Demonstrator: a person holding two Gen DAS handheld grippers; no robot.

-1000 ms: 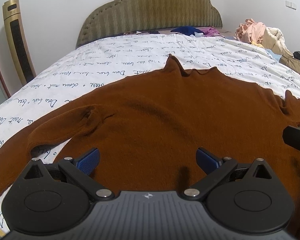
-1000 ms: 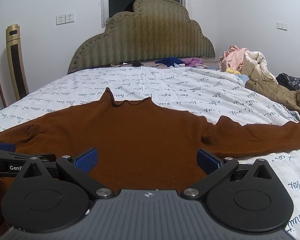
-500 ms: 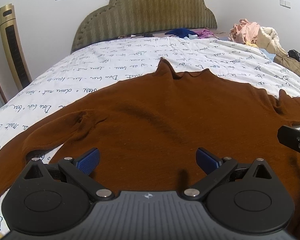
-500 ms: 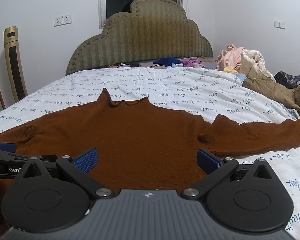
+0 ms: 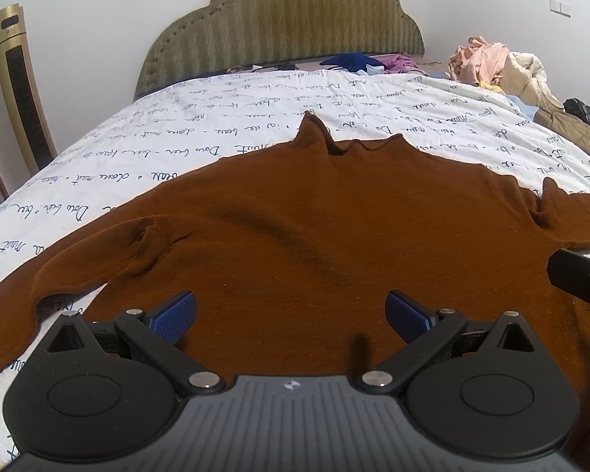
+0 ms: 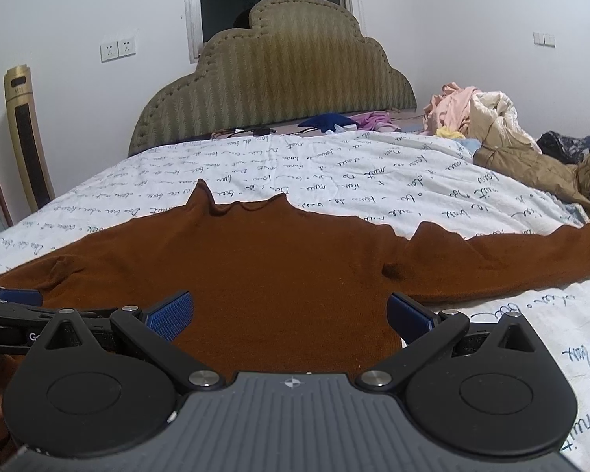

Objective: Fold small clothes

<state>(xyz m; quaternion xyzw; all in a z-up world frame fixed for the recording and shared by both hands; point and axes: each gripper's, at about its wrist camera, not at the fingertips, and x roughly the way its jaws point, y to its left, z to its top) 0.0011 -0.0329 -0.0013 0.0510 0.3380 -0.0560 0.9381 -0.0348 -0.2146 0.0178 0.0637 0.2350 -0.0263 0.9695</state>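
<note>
Both tongs, left gripper and right gripper, stayed wide and empty, having drifted slightly back above the brown sweater spread flat on the bed; folding not yet begun

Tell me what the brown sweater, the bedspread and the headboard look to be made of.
Brown sweater: a soft matte knit, probably wool or acrylic; fuzzy surface, limp creases. Bedspread: thin woven cloth, likely cotton, white with printed blue script; fine wrinkles, no sheen. Headboard: padded upholstery in olive zigzag-woven fabric, stud-like dots along its scalloped edge.
</note>
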